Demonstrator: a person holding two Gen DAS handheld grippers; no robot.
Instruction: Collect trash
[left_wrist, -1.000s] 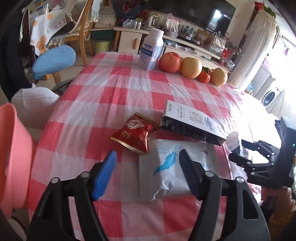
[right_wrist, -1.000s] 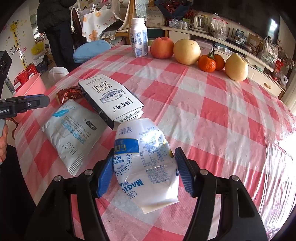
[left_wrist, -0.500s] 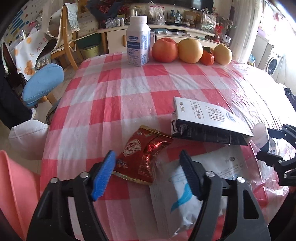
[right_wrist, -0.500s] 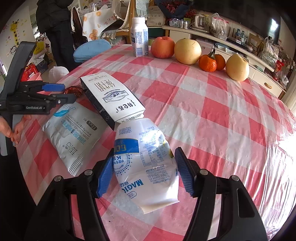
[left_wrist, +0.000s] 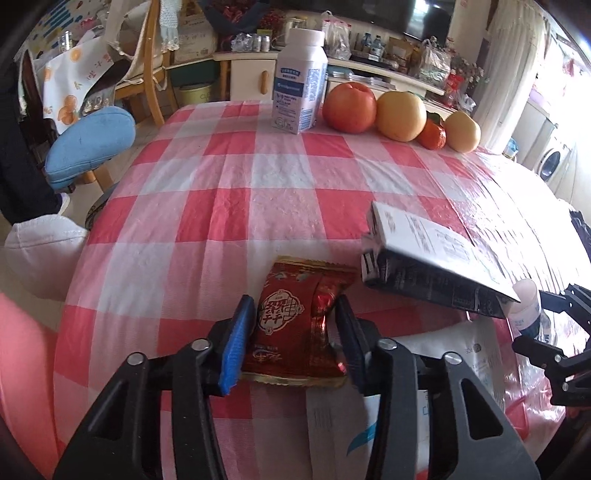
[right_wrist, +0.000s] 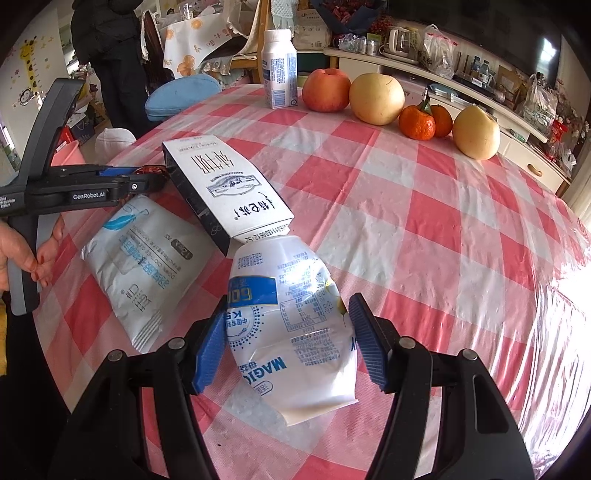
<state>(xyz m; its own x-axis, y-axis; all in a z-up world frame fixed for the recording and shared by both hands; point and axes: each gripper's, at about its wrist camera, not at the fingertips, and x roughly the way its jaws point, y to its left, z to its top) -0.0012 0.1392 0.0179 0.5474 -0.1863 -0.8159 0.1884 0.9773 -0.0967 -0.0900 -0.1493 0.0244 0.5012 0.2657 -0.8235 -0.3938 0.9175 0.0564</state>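
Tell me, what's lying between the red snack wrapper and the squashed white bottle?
In the right wrist view, the white carton and the white pouch lie between the red snack wrapper and the squashed white bottle.

Two handheld black grippers: the left gripper (left_wrist: 293, 332) and right gripper (right_wrist: 290, 341) share ribbed blue pads on black fingers (right_wrist: 212, 343), silver screws at the joints, and white "GenRobot.AI" lettering along one grey-handled body.

Ahead of the left gripper (left_wrist: 293, 332) lies bare red-and-white checked tablecloth (left_wrist: 236, 206); a flattened white-and-black carton (left_wrist: 432, 254) blocks its right side.
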